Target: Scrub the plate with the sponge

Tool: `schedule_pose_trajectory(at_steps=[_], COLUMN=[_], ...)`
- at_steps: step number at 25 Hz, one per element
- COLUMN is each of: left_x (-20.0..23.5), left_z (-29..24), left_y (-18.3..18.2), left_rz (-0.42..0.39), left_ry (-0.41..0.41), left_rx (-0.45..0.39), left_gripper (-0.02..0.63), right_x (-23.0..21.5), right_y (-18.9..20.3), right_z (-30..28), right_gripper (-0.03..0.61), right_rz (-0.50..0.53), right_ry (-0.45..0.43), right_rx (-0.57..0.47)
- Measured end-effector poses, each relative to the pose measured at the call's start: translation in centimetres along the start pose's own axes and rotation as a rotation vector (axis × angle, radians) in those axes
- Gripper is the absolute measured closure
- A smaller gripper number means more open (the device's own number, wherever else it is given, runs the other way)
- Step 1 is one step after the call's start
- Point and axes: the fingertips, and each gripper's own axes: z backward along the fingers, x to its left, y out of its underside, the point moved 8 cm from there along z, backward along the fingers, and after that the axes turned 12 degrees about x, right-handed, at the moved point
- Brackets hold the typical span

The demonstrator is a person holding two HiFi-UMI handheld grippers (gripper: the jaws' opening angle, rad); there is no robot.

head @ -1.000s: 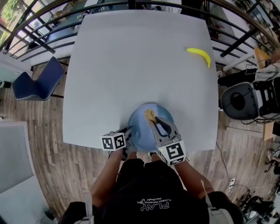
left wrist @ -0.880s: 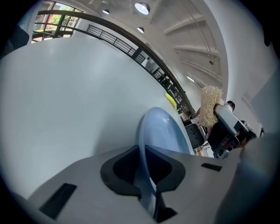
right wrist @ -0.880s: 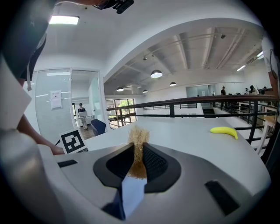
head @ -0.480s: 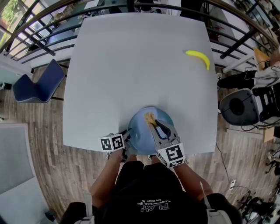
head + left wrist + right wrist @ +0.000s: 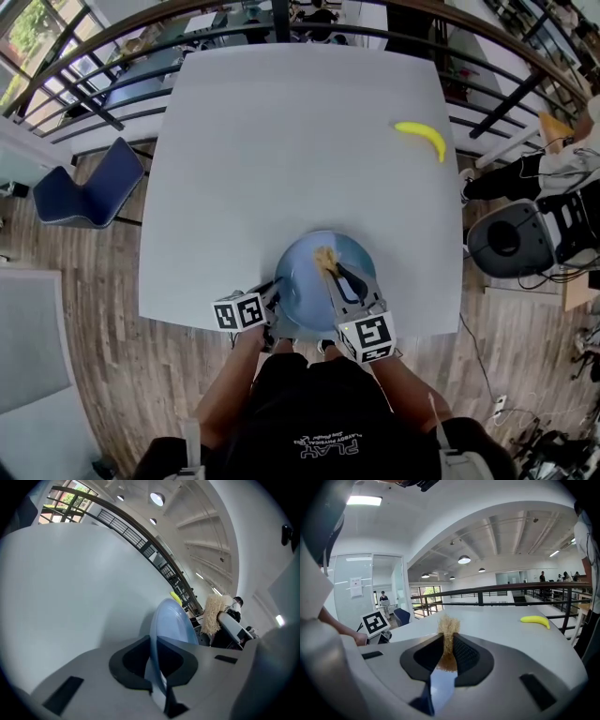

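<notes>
A light blue plate [image 5: 305, 267] lies at the near edge of the white table [image 5: 291, 141]. My left gripper [image 5: 270, 298] is shut on the plate's left rim; in the left gripper view the rim [image 5: 157, 658] runs on edge between the jaws. My right gripper [image 5: 330, 267] reaches over the plate and is shut on a tan fibrous sponge [image 5: 324, 256]. In the right gripper view the sponge [image 5: 448, 634] sticks up between the jaws, with the blue plate [image 5: 440, 686] below them. From the left gripper view the sponge [image 5: 214, 615] shows beyond the plate.
A yellow banana [image 5: 422, 136] lies at the far right of the table. A blue chair [image 5: 84, 192] stands on the wooden floor to the left. A railing [image 5: 112, 84] runs behind the table. A round dark device [image 5: 506, 239] sits on the floor at right.
The view has shifted slightly and the table sits a little lower in the frame. The left gripper's cube has slid down and left along the plate's rim. The right gripper keeps the sponge over the plate.
</notes>
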Motion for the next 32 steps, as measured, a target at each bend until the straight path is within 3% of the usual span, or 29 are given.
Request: schedule_pose_trajectory(at_steps=[15,24,32], left_x=[-5.3,-8.0,-9.5], left_z=[5.5,8.5,10.2], left_y=[-5.3,-6.8,-6.5], left_rz=[-0.151,-0.218,-0.274], left_ry=[0.004,0.02,0.017], left_rx=[-0.204,-0.288,-0.314], left_gripper=[0.584,0.584,0.584], right_x=[1.8,4.1,6.6], right_y=[-5.0,-7.5,-8.0], right_z=[0.4,0.5,0.0], right_gripper=[0.511,0.511,0.511], right_rz=[0.056,0.121,0.192], right_ry=[0.003,-0.029,-0.057], right_rx=[-0.012,0.012,0.081])
